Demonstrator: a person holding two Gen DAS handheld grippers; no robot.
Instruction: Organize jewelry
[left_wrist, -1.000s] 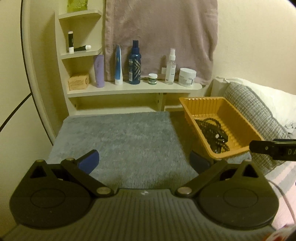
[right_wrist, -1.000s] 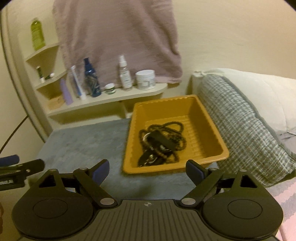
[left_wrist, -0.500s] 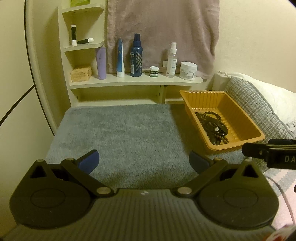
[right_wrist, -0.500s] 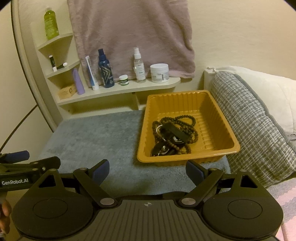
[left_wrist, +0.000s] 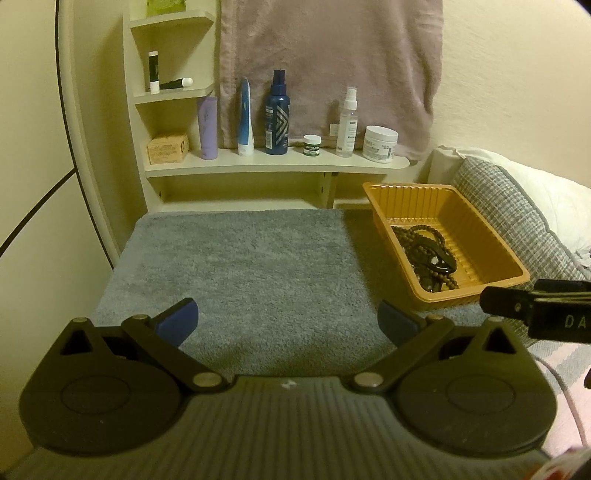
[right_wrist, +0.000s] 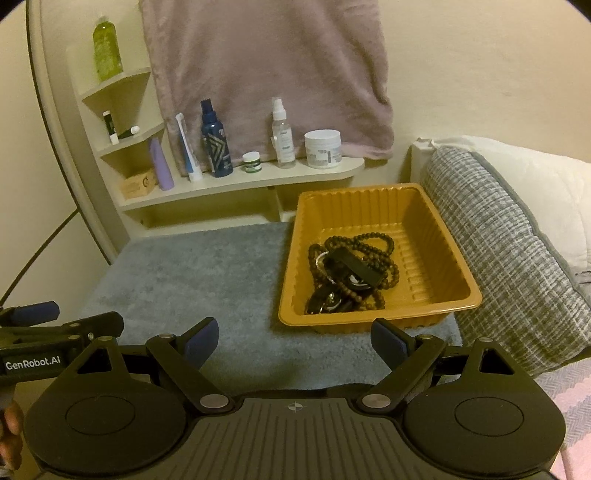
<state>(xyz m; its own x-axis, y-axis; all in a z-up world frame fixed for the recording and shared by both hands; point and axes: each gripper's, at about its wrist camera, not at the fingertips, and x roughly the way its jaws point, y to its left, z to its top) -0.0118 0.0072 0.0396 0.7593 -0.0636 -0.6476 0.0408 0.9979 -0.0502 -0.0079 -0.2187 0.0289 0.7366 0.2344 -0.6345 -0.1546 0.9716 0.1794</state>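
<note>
An orange plastic tray (right_wrist: 436, 236) (left_wrist: 476, 236) rests on the right side of a grey mat (left_wrist: 240, 266) (right_wrist: 192, 273). Inside it lies a tangle of dark bead necklaces (right_wrist: 373, 243) (left_wrist: 424, 236) with a black strap (right_wrist: 354, 264) on top. My right gripper (right_wrist: 293, 341) hangs open just in front of the tray's near wall, nothing between its blue pads. My left gripper (left_wrist: 288, 321) stands open over the mat's front edge, left of the tray, and is empty. Each gripper's finger shows at the side of the other's view.
A cream shelf unit (left_wrist: 277, 166) at the back holds several bottles, tubes and jars under a hanging mauve towel (left_wrist: 328, 62). A grey woven cushion (right_wrist: 509, 258) and a white pillow (right_wrist: 524, 173) lie to the right of the tray.
Both views have tilted and pulled back a little, so the shelf and tray sit lower and farther in frame. The jaws stay wide and the jewelry has not moved.
</note>
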